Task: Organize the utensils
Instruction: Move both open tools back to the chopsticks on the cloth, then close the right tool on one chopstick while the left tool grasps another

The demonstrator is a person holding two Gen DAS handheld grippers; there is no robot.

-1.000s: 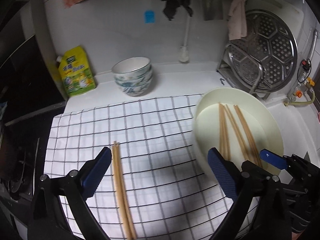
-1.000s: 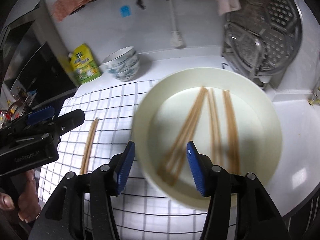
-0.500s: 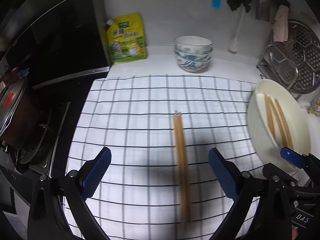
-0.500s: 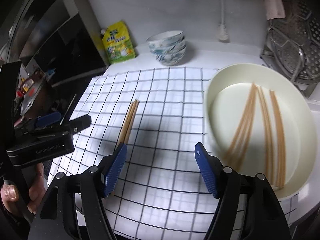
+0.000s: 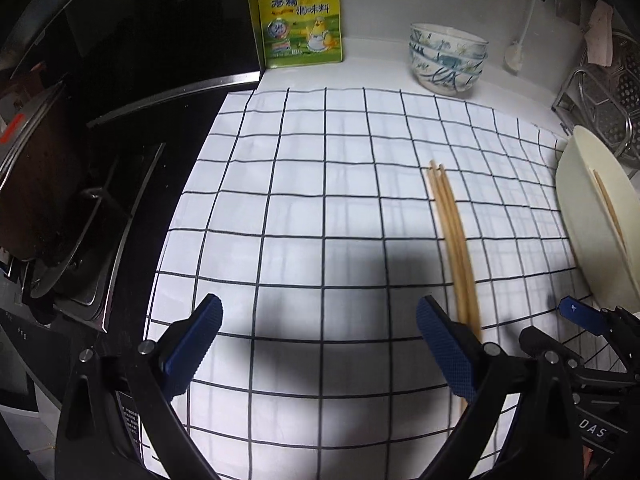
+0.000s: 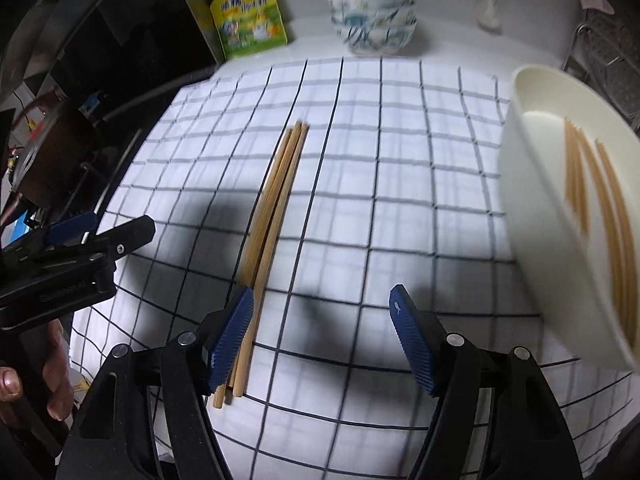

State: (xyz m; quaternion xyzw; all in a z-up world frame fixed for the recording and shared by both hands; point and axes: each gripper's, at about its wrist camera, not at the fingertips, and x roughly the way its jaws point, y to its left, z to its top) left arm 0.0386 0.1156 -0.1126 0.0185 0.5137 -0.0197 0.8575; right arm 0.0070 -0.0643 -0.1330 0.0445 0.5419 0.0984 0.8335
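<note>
A bundle of wooden chopsticks (image 5: 452, 232) lies on the white checked cloth (image 5: 320, 200); it also shows in the right wrist view (image 6: 276, 208). A cream plate (image 6: 532, 216) at the right holds several more chopsticks (image 6: 600, 200); the plate's edge shows in the left wrist view (image 5: 592, 216). My left gripper (image 5: 320, 344) is open and empty over the cloth, left of the bundle. My right gripper (image 6: 322, 336) is open and empty, its left finger over the bundle's near end.
A stack of patterned bowls (image 5: 448, 58) and a yellow seasoning pouch (image 5: 302, 16) stand at the back. A dark stove with a pot (image 5: 60, 184) lies to the left. A metal rack (image 5: 600, 100) stands at the back right.
Both grippers have swung left, away from the plate. The bundle on the cloth now lies nearer my right gripper and to the right of my left one. Both stay open.
</note>
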